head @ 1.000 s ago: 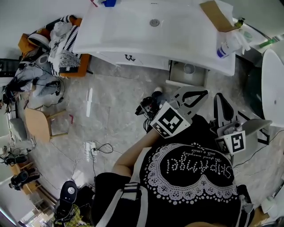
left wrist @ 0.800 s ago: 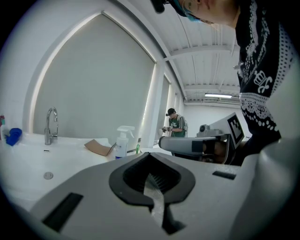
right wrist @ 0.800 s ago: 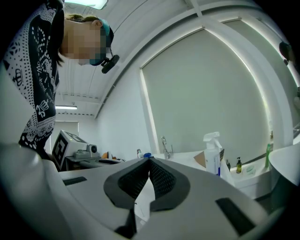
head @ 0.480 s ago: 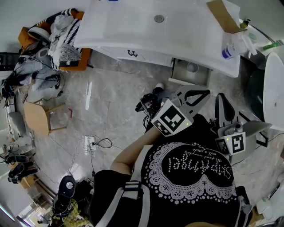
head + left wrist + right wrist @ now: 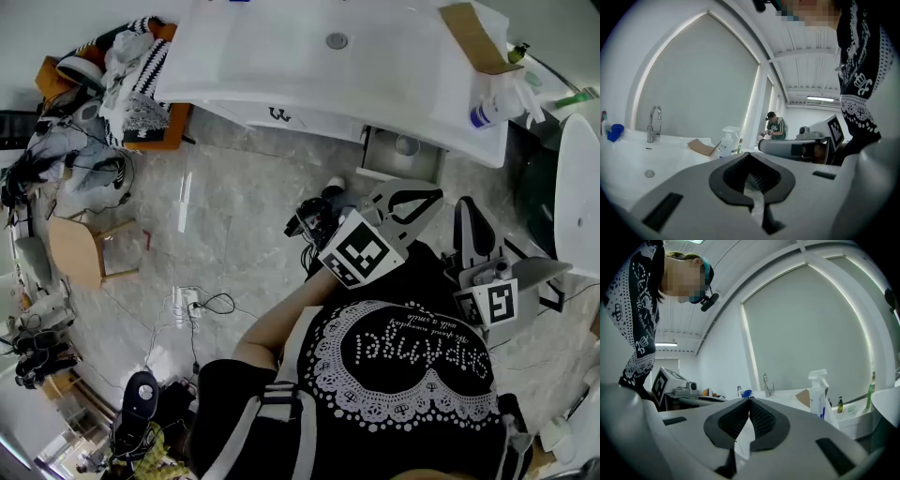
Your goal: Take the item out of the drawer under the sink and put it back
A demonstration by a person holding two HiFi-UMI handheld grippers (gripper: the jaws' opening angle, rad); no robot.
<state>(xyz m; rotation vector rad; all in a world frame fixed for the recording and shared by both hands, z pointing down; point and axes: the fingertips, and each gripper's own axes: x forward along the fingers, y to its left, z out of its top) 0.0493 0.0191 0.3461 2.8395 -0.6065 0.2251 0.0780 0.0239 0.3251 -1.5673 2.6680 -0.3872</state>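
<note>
Under the white sink counter (image 5: 309, 75) a small drawer (image 5: 375, 161) stands pulled out, with a round grey item (image 5: 406, 144) inside. My left gripper (image 5: 413, 201) hovers just in front of the drawer, with its jaws closed tip to tip on nothing. My right gripper (image 5: 472, 223) hangs to its right, also shut and empty. In the left gripper view the left gripper (image 5: 750, 153) points over the counter toward the faucet (image 5: 654, 123). The right gripper (image 5: 749, 398) shows its tips meeting, with a spray bottle (image 5: 818, 392) beyond it.
A spray bottle (image 5: 492, 98) and a cardboard piece (image 5: 469, 37) sit on the counter's right end. A white rounded fixture (image 5: 577, 187) stands at the far right. Clothes (image 5: 131, 84), a wooden chair (image 5: 80, 253) and a power strip with cables (image 5: 190, 305) lie on the floor to the left.
The head view has shifted slightly, so the counter sits a little lower in the picture. Both grippers stay shut and keep their place.
</note>
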